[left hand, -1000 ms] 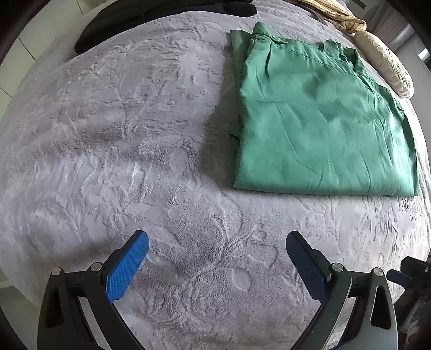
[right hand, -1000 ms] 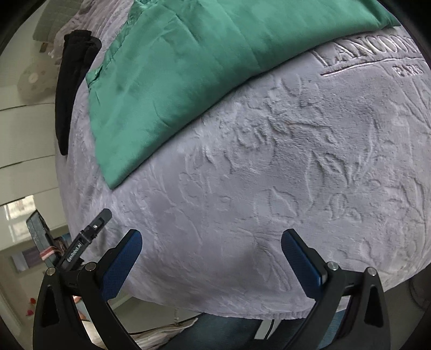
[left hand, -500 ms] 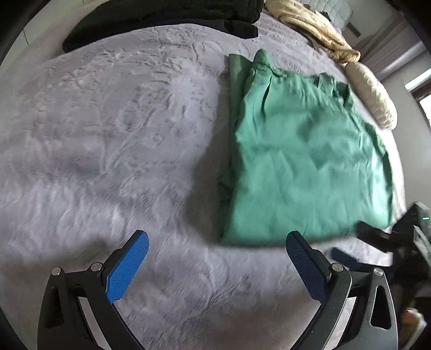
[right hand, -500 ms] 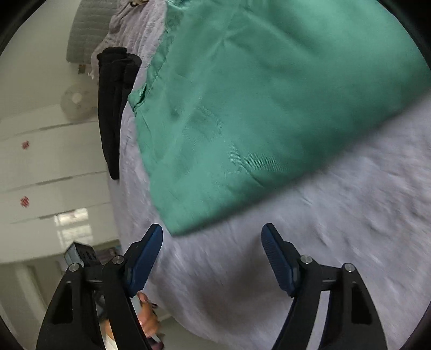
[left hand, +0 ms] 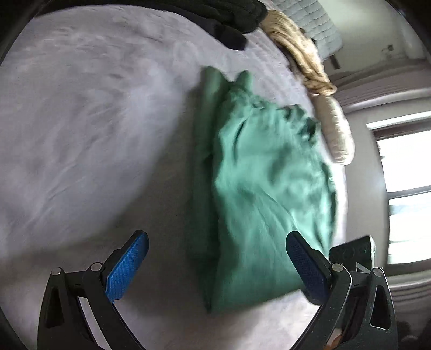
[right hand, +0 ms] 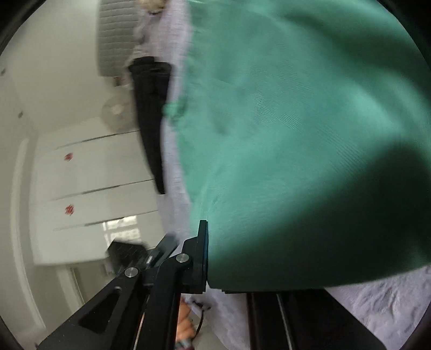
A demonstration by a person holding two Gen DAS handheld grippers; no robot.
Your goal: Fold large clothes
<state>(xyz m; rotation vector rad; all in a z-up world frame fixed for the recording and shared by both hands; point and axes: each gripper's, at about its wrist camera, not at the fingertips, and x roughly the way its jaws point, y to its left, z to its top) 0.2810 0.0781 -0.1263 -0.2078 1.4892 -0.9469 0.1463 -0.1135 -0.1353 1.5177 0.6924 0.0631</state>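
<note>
On the grey bedspread (left hand: 94,129) lies the folded green garment (left hand: 264,188), its long axis running from about 6 o'clock up toward 12 in the left wrist view, a narrow pointed end at 12 o'clock and the broad folded edge nearest the camera. Its surface is rumpled and blurred, and the side toward 3 o'clock looks lifted off the bedspread.

The left gripper (left hand: 215,263) hangs above the garment's near edge with its blue pads (left hand: 126,269) spread wide, nothing between them.

From the right wrist view, the right gripper (right hand: 212,269) has one dark finger (right hand: 200,258) pressed against the green cloth at its lower edge; the other finger is covered by fabric, which fills the frame from 12 round to 5 o'clock. It appears clamped on the garment's edge.

At 12 o'clock in the left view a black garment (left hand: 229,16) sits at the far end of the bed, with a tan blanket (left hand: 299,53) and a cream pillow (left hand: 336,129) ranged toward 2 o'clock. White cupboard doors (right hand: 89,183) show at 9 o'clock in the right view.
</note>
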